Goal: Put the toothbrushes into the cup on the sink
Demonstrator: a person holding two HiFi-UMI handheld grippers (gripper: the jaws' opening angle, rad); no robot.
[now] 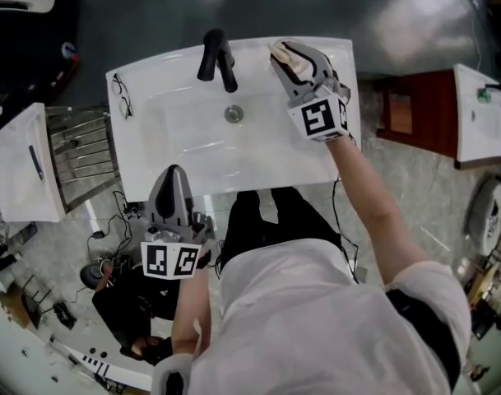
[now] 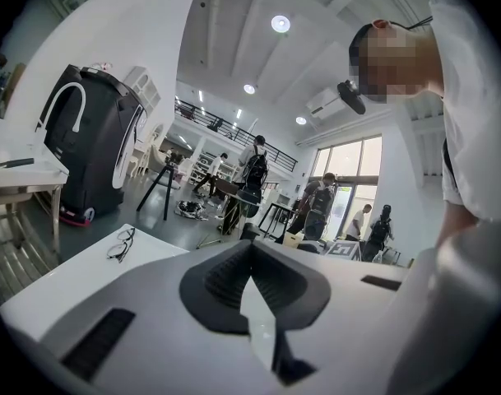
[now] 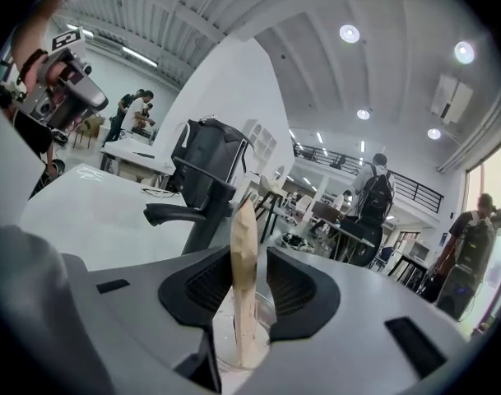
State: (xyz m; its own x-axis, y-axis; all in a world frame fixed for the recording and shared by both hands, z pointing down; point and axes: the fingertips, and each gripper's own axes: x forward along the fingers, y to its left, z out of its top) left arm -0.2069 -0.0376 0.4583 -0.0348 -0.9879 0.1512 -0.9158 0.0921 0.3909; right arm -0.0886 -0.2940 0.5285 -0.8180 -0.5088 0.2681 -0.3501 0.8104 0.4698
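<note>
snag risk: right gripper [image 3: 250,262] jaws apart around toothbrush [image 3: 243,303] in cup [image 3: 262,315] at far right of sink [image 1: 176,122], brush close against left pad, so retreat could drag it out; left gripper [image 2: 250,253] closed, empty.

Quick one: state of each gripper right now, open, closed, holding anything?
Left gripper: closed, nothing between its jaws.
Right gripper: open; the toothbrush stands between its jaws, unclamped, lower end in the cup.
</note>
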